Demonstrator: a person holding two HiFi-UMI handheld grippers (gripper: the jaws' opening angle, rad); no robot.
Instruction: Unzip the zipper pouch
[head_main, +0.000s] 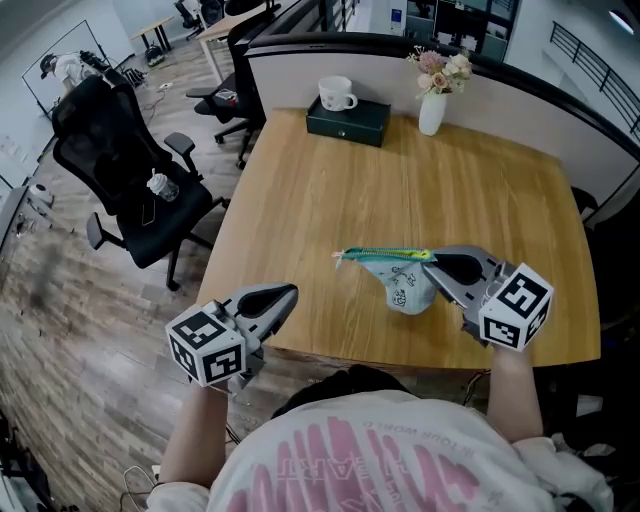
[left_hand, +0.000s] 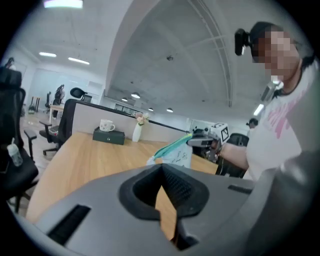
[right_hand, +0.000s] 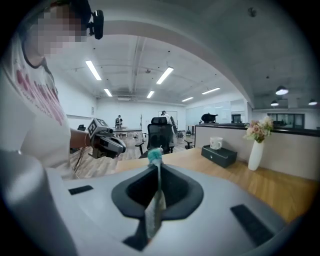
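Note:
A pale zipper pouch (head_main: 408, 287) with a teal and yellow zip (head_main: 388, 255) along its top hangs just above the wooden table (head_main: 330, 190). My right gripper (head_main: 431, 263) is shut on the pouch's right end. In the right gripper view the pouch (right_hand: 154, 210) stands edge-on between the jaws of my right gripper (right_hand: 158, 169). My left gripper (head_main: 291, 294) is shut with nothing in it, near the table's front edge, left of the pouch and apart from it. In the left gripper view, beyond my left gripper (left_hand: 162, 168), are the pouch (left_hand: 176, 153) and the right gripper (left_hand: 201, 142).
A dark green box (head_main: 350, 123) with a white mug (head_main: 337, 93) on it sits at the table's far edge, beside a white vase of flowers (head_main: 433, 108). A partition wall (head_main: 520, 110) stands behind. A black office chair (head_main: 125, 165) is left of the table.

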